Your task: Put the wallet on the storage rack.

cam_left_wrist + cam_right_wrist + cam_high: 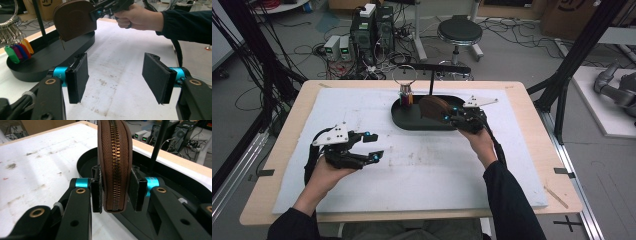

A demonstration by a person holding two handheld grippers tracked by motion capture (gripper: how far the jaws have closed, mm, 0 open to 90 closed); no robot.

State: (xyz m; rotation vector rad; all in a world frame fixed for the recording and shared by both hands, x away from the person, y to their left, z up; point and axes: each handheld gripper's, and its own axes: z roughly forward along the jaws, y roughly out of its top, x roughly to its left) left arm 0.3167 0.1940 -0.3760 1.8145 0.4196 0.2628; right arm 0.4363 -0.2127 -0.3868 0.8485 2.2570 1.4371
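Right gripper (115,188) jaws clamped on brown zip pouch (115,157), pouch upright between the pads, held over black tray (412,120). Left gripper (115,80) jaws wide apart, nothing between them, white surface (117,65) beyond, pouch well ahead.

The left gripper (115,78) stood with its fingers (78,75) wide apart over the white worktop (120,62), nothing between them. Beyond, the right gripper (100,11) gripped a brown zipped pouch (73,18) above a black tray (50,61) beside coloured key tags (18,50).
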